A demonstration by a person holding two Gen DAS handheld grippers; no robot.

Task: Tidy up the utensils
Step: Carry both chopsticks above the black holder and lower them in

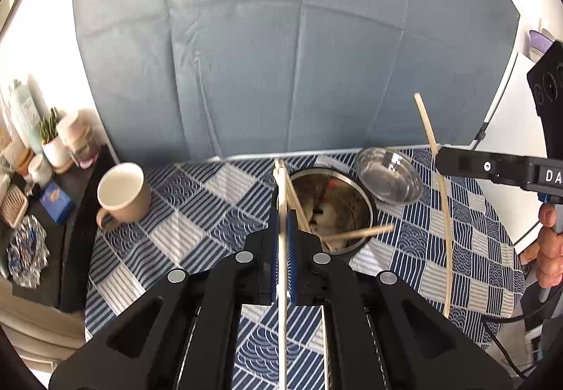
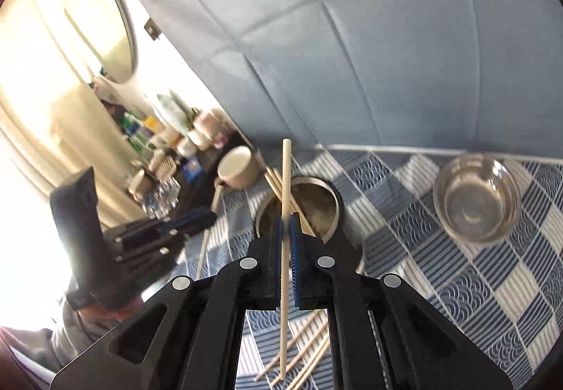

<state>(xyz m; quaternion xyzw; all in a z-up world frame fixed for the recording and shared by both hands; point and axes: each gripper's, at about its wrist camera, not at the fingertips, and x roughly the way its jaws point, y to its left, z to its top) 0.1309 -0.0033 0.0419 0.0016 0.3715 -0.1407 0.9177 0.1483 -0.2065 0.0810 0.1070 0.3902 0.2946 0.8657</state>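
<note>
In the left wrist view my left gripper (image 1: 281, 217) is shut on a pale chopstick (image 1: 280, 186) that points toward a steel pot (image 1: 352, 214). The pot holds several chopsticks (image 1: 297, 203), and one lies across its rim. At the right, my right gripper (image 1: 440, 158) is raised above the table, shut on another long chopstick (image 1: 446, 221). In the right wrist view the right gripper (image 2: 285, 224) clamps that chopstick (image 2: 285, 172) above the pot (image 2: 330, 200). The left gripper (image 2: 209, 218) shows blurred at left with its chopstick (image 2: 204, 249). Several loose chopsticks (image 2: 306, 347) lie on the cloth below.
A steel bowl (image 1: 388, 179) (image 2: 476, 202) stands right of the pot and a beige mug (image 1: 121, 193) (image 2: 239, 168) left of it. All rest on a blue checked tablecloth (image 1: 197, 210). Behind rises a blue padded panel (image 1: 281, 56). A cluttered dark shelf (image 1: 38, 186) is at left.
</note>
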